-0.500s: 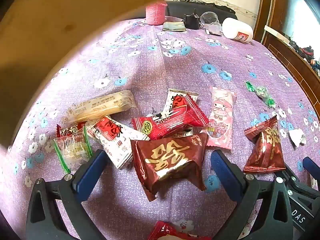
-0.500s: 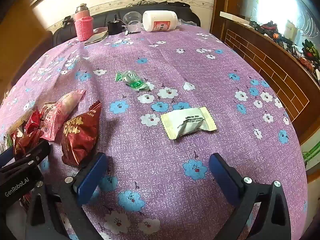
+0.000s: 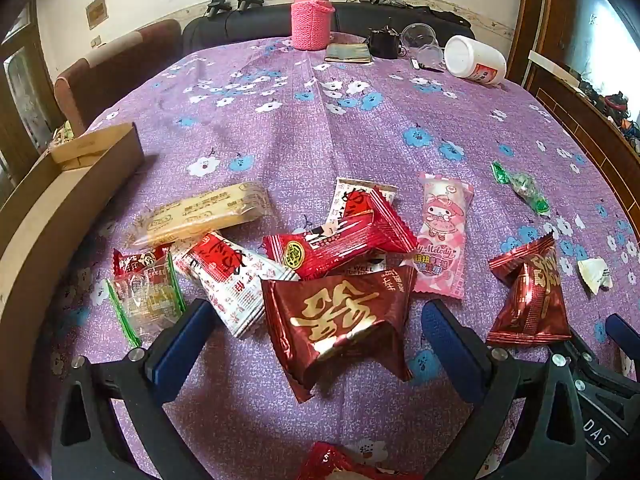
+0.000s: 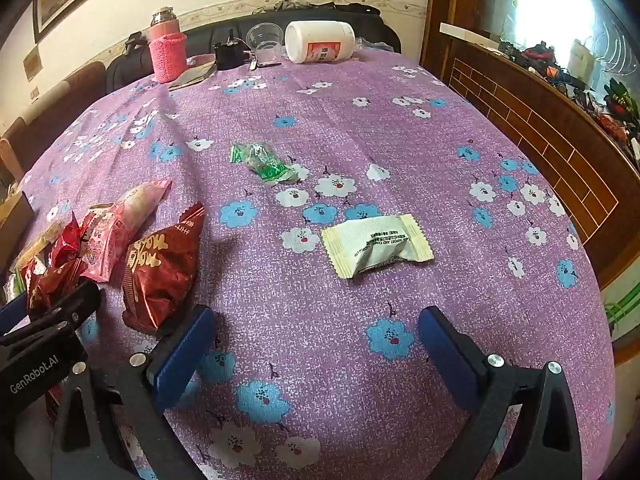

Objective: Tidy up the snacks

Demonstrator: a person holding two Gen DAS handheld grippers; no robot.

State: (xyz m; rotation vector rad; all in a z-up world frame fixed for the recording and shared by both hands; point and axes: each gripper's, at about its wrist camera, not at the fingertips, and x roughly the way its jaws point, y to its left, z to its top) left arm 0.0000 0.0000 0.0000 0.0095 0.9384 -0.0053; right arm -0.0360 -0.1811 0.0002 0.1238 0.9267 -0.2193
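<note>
Several wrapped snacks lie on the purple flowered tablecloth [image 3: 304, 128]. My left gripper [image 3: 316, 336] is open, its jaws on either side of a dark red packet with gold characters [image 3: 340, 320]. Behind that packet lie a red packet [image 3: 340, 242], a white-and-red packet [image 3: 232, 276], a tan bar [image 3: 208, 216], a clear green-edged sweet [image 3: 146, 304] and a pink My Melody packet [image 3: 442, 232]. My right gripper [image 4: 316, 344] is open and empty above the cloth. A white packet [image 4: 376, 244] lies beyond it, and a dark red packet [image 4: 160, 268] sits by its left finger.
A cardboard box [image 3: 60, 208] stands at the table's left edge. A green sweet [image 4: 262, 162] lies mid-table. At the far edge stand a pink knitted-sleeve flask [image 3: 311, 20], a clear cup [image 3: 420, 38] and a white bottle on its side [image 3: 476, 60]. A wooden cabinet [image 4: 560, 140] borders the right side.
A brown thing that covered the upper left of the left wrist view is gone; the cardboard box now shows at the table's left edge. Both grippers and the snacks have hardly moved.
</note>
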